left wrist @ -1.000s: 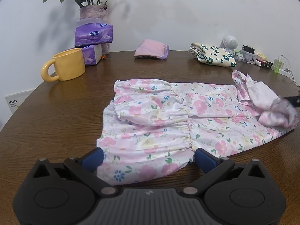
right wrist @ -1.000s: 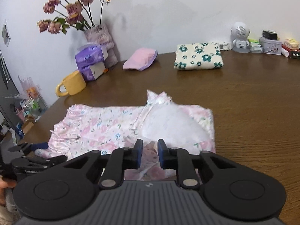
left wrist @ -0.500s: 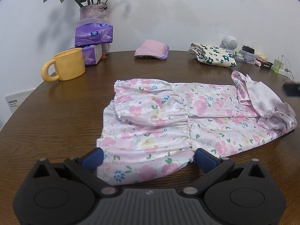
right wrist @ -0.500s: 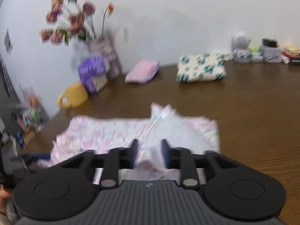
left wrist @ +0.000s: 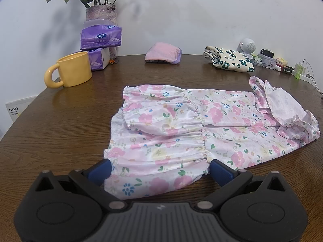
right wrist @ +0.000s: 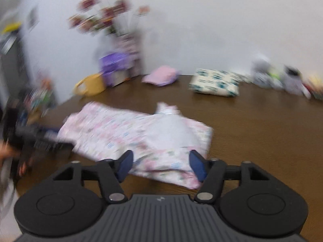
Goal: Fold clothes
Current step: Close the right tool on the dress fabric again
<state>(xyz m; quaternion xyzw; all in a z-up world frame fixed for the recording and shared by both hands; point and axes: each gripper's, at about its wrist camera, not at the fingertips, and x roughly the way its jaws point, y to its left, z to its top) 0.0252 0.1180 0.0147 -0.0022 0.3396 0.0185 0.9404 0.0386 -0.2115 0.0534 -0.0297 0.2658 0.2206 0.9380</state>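
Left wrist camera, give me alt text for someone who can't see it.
A pink floral dress lies flat on a round brown wooden table, its near hem between the wide-open blue pads of the left gripper. Behind it stand a yellow mug, purple tissue packs, a vase of flowers and two folded garments.

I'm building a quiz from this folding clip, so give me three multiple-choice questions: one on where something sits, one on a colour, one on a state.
1. Where is the mug?
A. on the dress
B. beside the tissue packs
C. beside the white speaker

2. What colour is the mug?
A. yellow
B. green
C. red

3. How does the floral dress lie?
A. hanging off the table
B. rolled into a ball
C. spread flat, one end folded over

Answers: 1 B, it stands next to the purple packs. 2 A, plainly yellow. 3 C, the pale inside shows at the turned-over end.
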